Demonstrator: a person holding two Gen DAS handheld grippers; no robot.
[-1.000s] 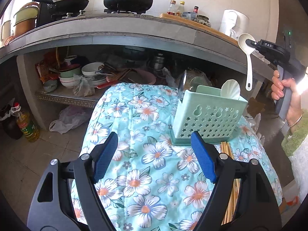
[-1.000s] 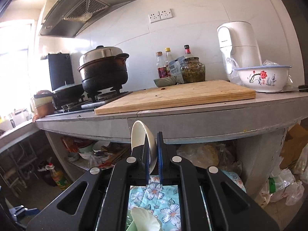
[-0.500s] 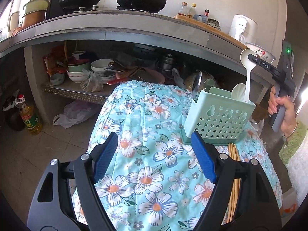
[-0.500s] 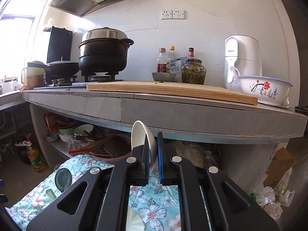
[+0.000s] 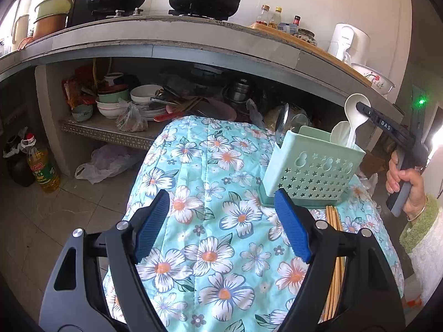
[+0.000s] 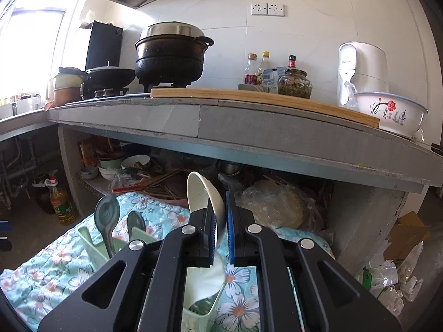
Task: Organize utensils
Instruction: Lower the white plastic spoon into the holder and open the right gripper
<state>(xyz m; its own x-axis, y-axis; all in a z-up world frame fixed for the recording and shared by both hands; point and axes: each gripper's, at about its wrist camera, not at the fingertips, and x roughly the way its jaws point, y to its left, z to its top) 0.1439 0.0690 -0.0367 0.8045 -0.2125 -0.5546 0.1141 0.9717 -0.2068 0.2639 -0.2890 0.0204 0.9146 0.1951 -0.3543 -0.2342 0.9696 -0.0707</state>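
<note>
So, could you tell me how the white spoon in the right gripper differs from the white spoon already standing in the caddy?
The held white spoon is clamped at its bowl by the right gripper, handle lowered into the green caddy; the other white spoon stands free, untouched. The held one's bowl sits higher above the rim. Both are white and occupy the same end compartment.

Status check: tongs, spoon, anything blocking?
Right tongs shut on white spoon, handle in green caddy. Left tongs open, empty. Nothing blocking.
</note>
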